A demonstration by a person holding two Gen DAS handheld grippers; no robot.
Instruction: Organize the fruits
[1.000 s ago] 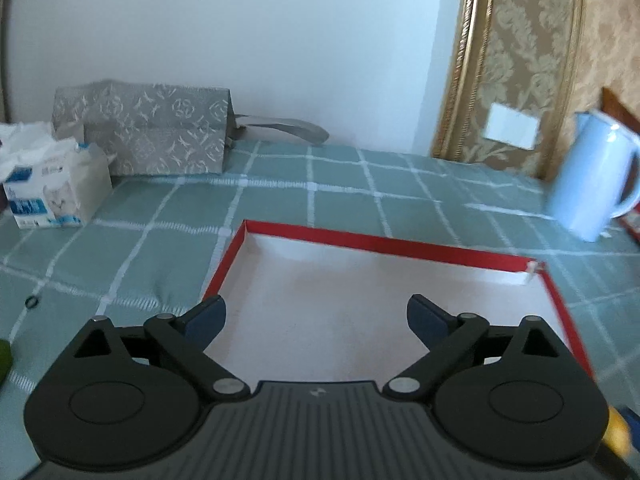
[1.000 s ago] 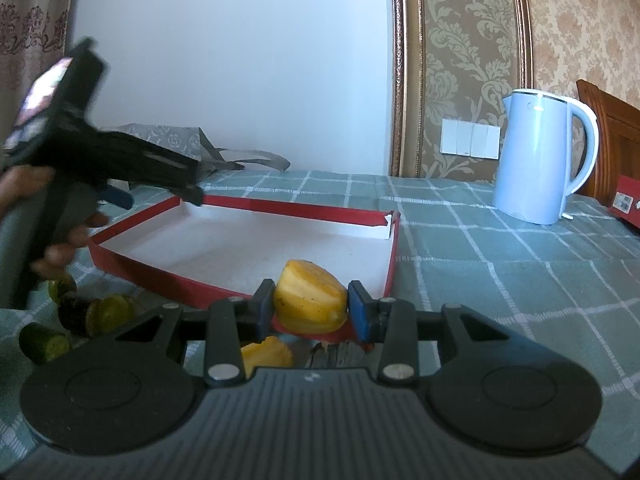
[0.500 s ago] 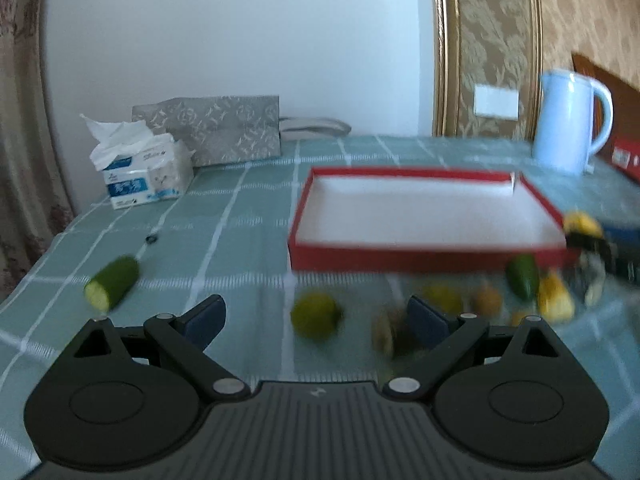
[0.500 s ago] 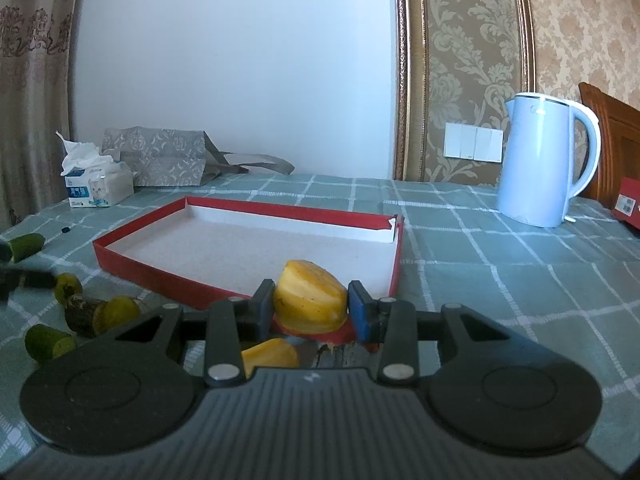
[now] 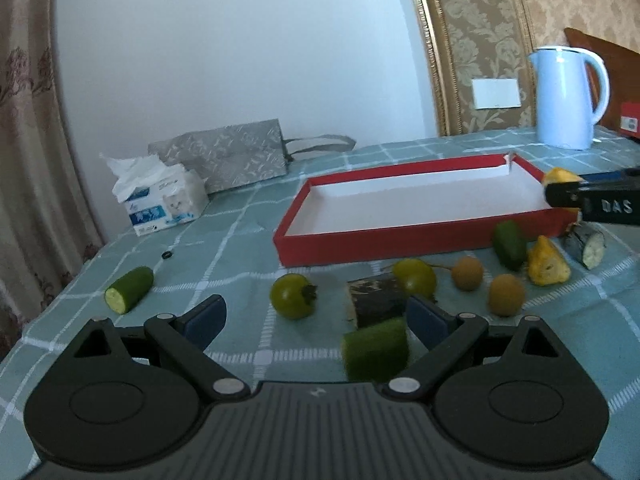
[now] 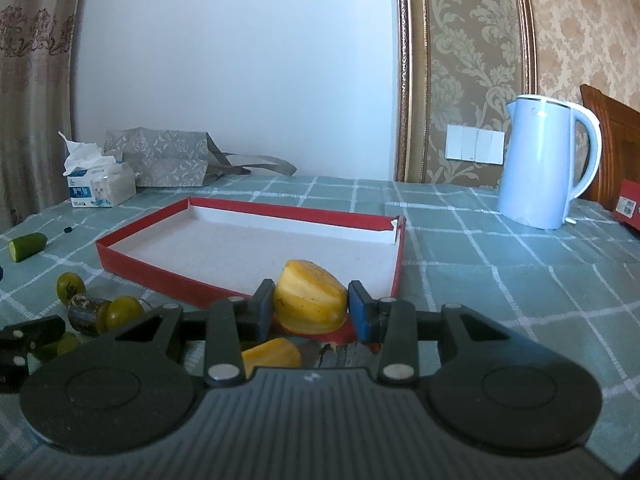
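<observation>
Presently: right gripper [image 6: 311,308], jaws clenched on yellow fruit [image 6: 309,303] at the red tray [image 6: 248,296] near edge; left gripper [image 5: 316,320], jaws released (wide), above green fruits [image 5: 293,295] on the cloth.

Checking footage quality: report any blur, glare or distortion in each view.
Left wrist view: the green chunk nearest the open left gripper is smeared, the wall bows from fisheye. Right wrist view: sharp on the yellow fruit in the right gripper, kettle evenly lit.

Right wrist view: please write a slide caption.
Right gripper holds a yellow fruit piece above the red tray.
</observation>
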